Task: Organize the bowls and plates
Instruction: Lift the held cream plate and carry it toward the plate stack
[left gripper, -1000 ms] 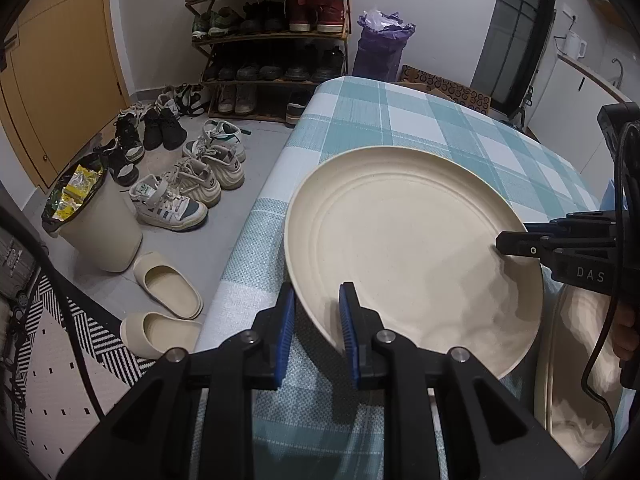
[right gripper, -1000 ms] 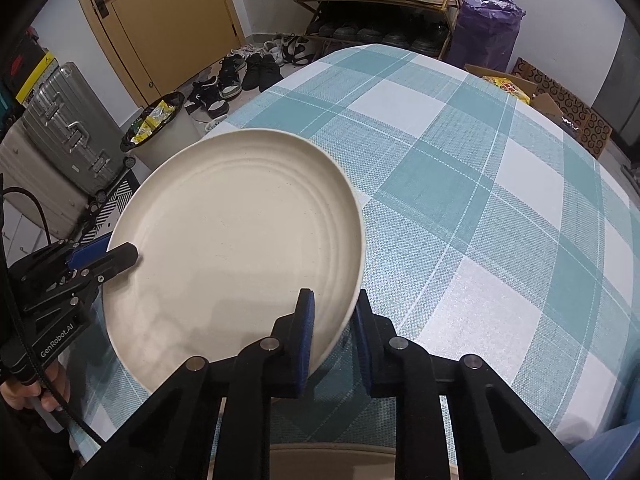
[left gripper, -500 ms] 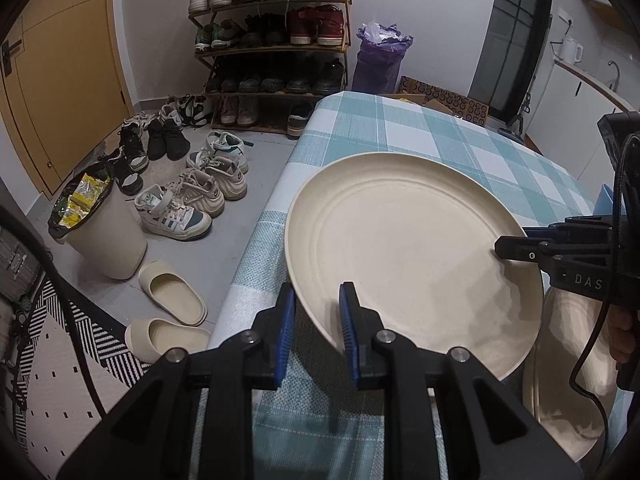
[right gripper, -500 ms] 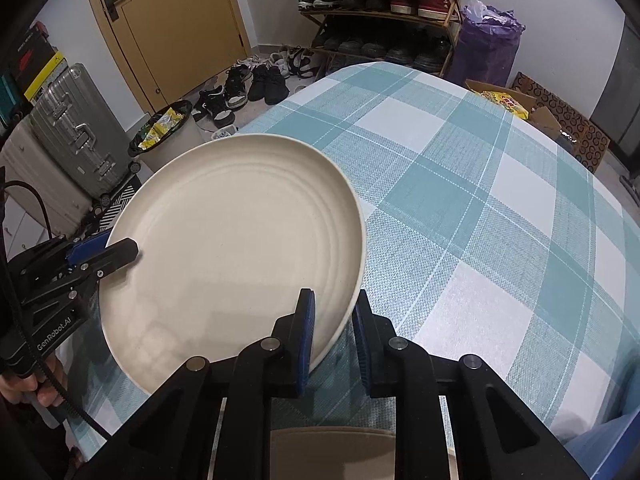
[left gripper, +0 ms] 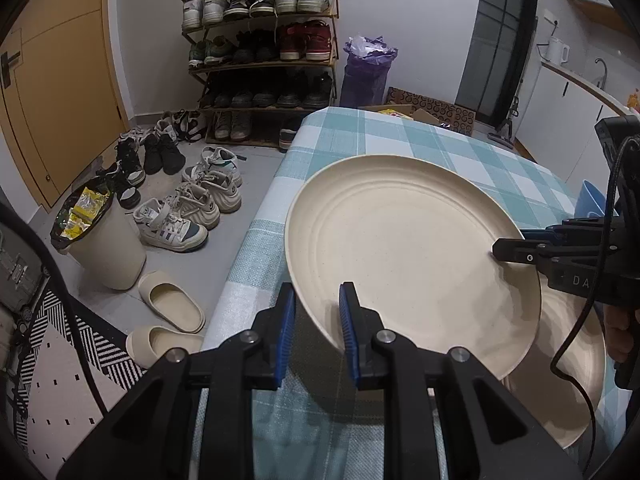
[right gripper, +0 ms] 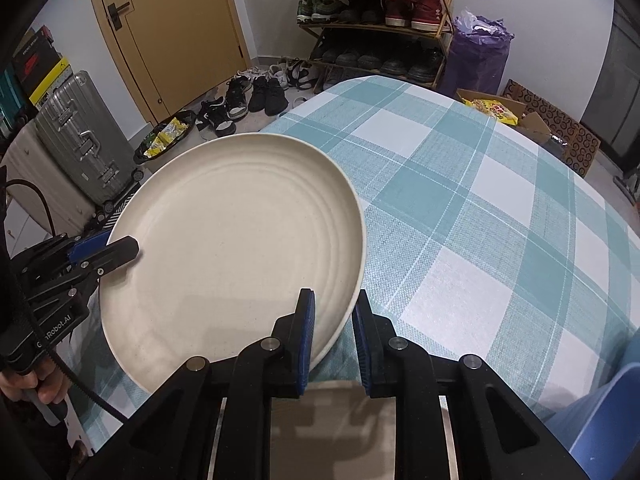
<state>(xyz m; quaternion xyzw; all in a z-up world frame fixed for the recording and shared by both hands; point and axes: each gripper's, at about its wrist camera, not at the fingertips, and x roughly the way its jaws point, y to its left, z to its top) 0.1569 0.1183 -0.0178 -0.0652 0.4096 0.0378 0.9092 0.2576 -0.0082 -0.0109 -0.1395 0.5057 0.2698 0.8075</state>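
1. Since a second ago, both cameras have risen: more of the shoe rack (left gripper: 260, 52) and the door (right gripper: 172, 28) shows, while the cream plate (left gripper: 404, 256) keeps its place between the two grippers.
2. Left gripper (left gripper: 318, 328), bottom centre of its own view, has its blue-padded jaws set on either side of the plate's near rim, narrowly parted and gripping it.
3. Right gripper (right gripper: 334, 332) does the same at the opposite rim; seen from the left camera it reaches in from the right edge (left gripper: 516, 250).
4. That plate hangs tilted above the checked tablecloth (right gripper: 460, 184), at the table's corner.
5. Below it, lower right of the left view, a second cream plate (left gripper: 568, 368) lies on the cloth; what it holds I cannot tell.
6. A blue bowl (left gripper: 590, 198) sits at the right edge, its inside hidden.
7. Left of frame, a cream bin (left gripper: 104, 256) holds yellow wrappers.
8. A cardboard box (right gripper: 520, 120) at upper right holds a yellow packet.
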